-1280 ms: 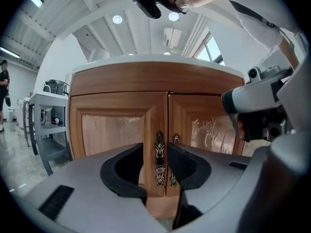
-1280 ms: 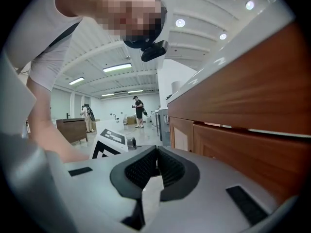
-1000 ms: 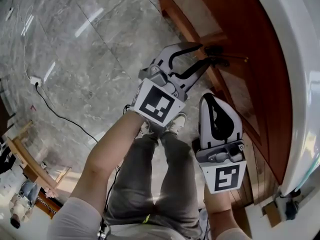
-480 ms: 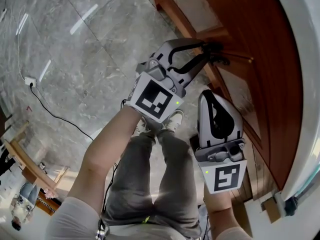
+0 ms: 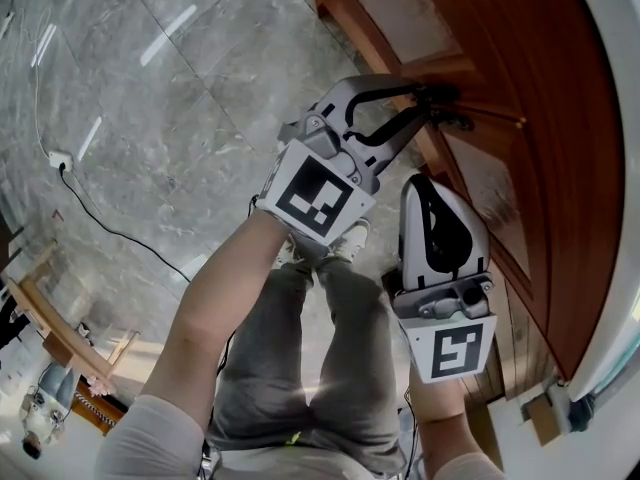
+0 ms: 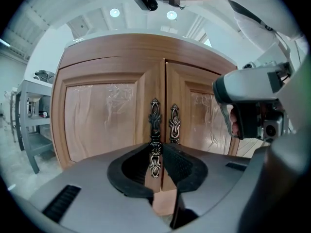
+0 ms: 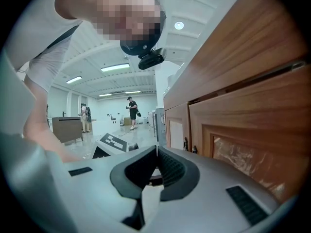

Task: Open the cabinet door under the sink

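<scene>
Reddish-brown and wooden, the cabinet door (image 6: pixel 104 118) under the white sink (image 5: pixel 612 158) sat closed, its dark ornate metal handle (image 6: pixel 155 123) clenched in the left claw (image 6: pixel 158 152) for a pull, while the right claw (image 7: pixel 156 155) hung alongside, clenched on nothing.

- Floor (image 5: pixel 180 88): grey veined stone tile, polished, streaked with reflected ceiling light.
- White socket block (image 5: pixel 60 160): lies on the floor at the left; a black cable (image 5: pixel 120 233) trails from it across the tiles.
- Wooden frame furniture (image 5: pixel 55 328): at the lower left edge of the head view; its kind cannot be told.
- Ceiling (image 6: pixel 63 8): white, panelled, with round recessed lamps (image 6: pixel 114 12) lit.
- Strip lights (image 7: pixel 115 68): long, lit, over the hall beyond.
- Grey shelf unit (image 6: pixel 34 130): stands at the left, before a white wall.
- Brown counter (image 7: pixel 68 127): far off in the hall, with one person (image 7: pixel 83 115) beside it and another (image 7: pixel 131 111) farther right.
</scene>
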Demonstrator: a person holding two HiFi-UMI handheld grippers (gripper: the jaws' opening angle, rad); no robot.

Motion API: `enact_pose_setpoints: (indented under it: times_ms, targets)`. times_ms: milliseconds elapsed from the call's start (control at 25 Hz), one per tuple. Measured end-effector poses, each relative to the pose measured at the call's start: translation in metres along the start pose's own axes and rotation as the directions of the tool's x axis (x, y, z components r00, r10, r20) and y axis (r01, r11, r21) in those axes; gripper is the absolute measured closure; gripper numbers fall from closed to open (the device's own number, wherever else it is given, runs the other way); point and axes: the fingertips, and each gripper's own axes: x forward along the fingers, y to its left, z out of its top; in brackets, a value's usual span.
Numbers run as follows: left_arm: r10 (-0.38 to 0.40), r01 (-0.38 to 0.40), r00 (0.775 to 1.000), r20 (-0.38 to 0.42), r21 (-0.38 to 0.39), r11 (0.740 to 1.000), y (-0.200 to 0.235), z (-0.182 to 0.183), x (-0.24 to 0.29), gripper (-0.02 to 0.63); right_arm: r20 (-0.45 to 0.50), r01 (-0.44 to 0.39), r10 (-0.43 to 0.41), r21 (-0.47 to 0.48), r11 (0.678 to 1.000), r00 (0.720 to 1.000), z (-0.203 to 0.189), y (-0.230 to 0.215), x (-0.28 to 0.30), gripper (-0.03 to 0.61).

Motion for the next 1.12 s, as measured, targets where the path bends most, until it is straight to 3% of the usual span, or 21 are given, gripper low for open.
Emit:
enact_pose_setpoints:
  times_ms: [1120]
  targets:
    - [-0.056, 0.055, 0.998, -0.020, -0.070, 0.996, 0.012, -0.020, -0.060, 0.523, -0.013, 0.146, -0.147, -0.046, 0.988, 0.989, -0.005, -0.015, 0.039, 0.545]
